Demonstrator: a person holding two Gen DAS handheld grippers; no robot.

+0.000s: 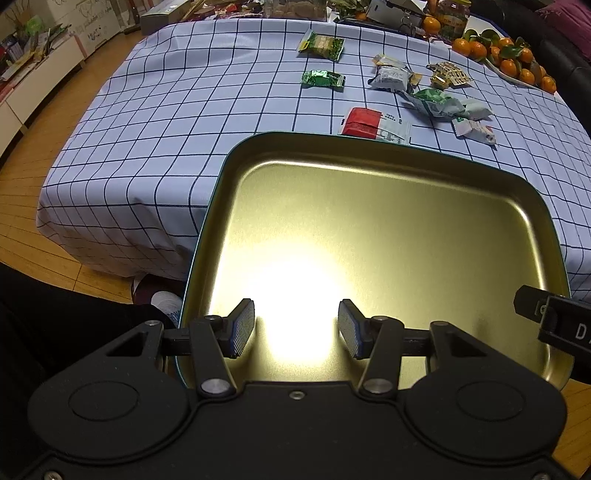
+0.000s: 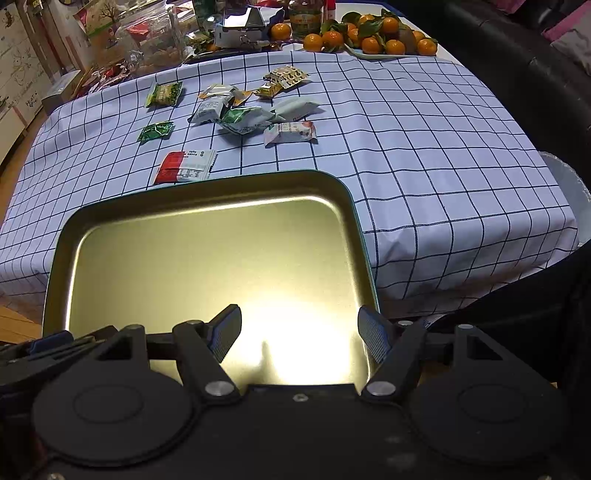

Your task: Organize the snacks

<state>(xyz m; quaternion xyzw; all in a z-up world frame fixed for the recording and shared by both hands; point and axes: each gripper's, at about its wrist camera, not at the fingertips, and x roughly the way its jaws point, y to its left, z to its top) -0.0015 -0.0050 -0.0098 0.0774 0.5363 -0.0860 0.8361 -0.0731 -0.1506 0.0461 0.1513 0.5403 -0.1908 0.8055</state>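
Note:
A gold metal tray (image 1: 388, 221) (image 2: 207, 251) with a teal outer rim lies at the near edge of the checked tablecloth (image 1: 184, 110) (image 2: 424, 140), overhanging it, with nothing inside. My left gripper (image 1: 295, 325) hovers open over the tray's near part. My right gripper (image 2: 299, 332) is open too, over the tray's near right corner. Beyond the tray lie snack packets: a red-and-white one (image 1: 373, 123) (image 2: 184, 166), a dark green one (image 1: 323, 79) (image 2: 157, 131), a yellow-green one (image 1: 321, 44) (image 2: 164, 94), and a heap of white and green ones (image 1: 439, 103) (image 2: 243, 118).
A plate of oranges (image 1: 506, 55) (image 2: 373, 37) and a jar (image 1: 452, 14) stand at the far right of the table. Boxes and clutter line the far edge. Wooden floor (image 1: 55, 155) lies to the left, a dark sofa (image 2: 517, 55) to the right.

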